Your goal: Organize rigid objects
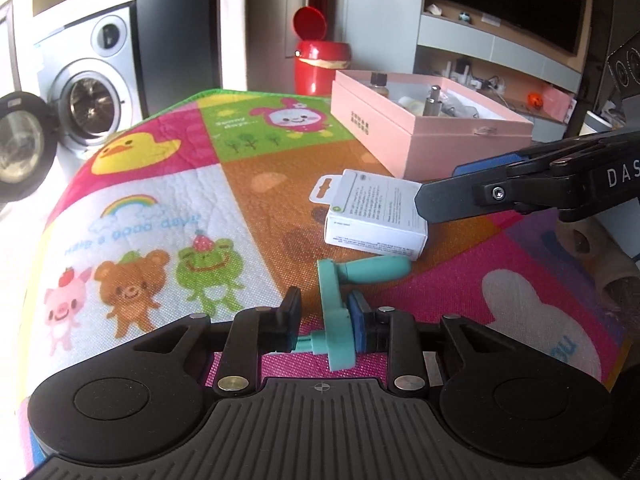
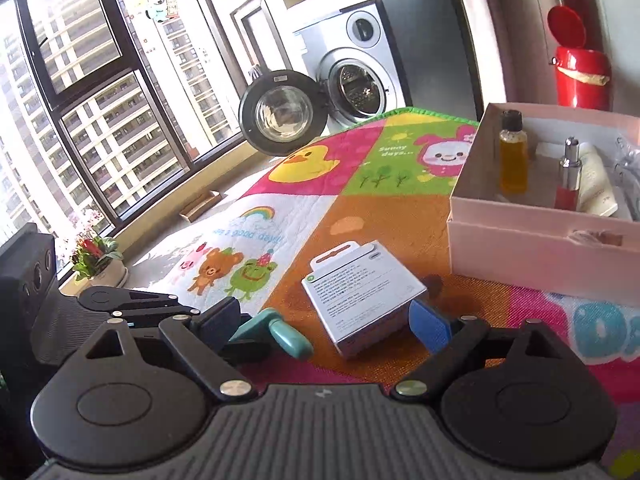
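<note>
A teal crank-shaped piece (image 1: 335, 316) sits between the pads of my left gripper (image 1: 325, 320), low over the cartoon play mat (image 1: 160, 184). Its arm lies against the blue pad and its pin meets the black pad, so the gripper is shut on it. Just beyond lies a white carton (image 1: 376, 216) with a hang tab. My right gripper (image 2: 326, 324) stands open around this white carton (image 2: 360, 300). Its blue pad is at the carton's right corner and the other pad is well clear. An open pink box (image 1: 400, 136) stands behind.
The pink box (image 2: 520, 248) holds an amber bottle (image 2: 513, 160) and a red spray bottle (image 2: 568, 184). Past the mat's far edge are a red bin (image 1: 320, 68) and a washing machine (image 1: 92, 92) with its door open. A flower pot (image 2: 96, 256) sits by the window.
</note>
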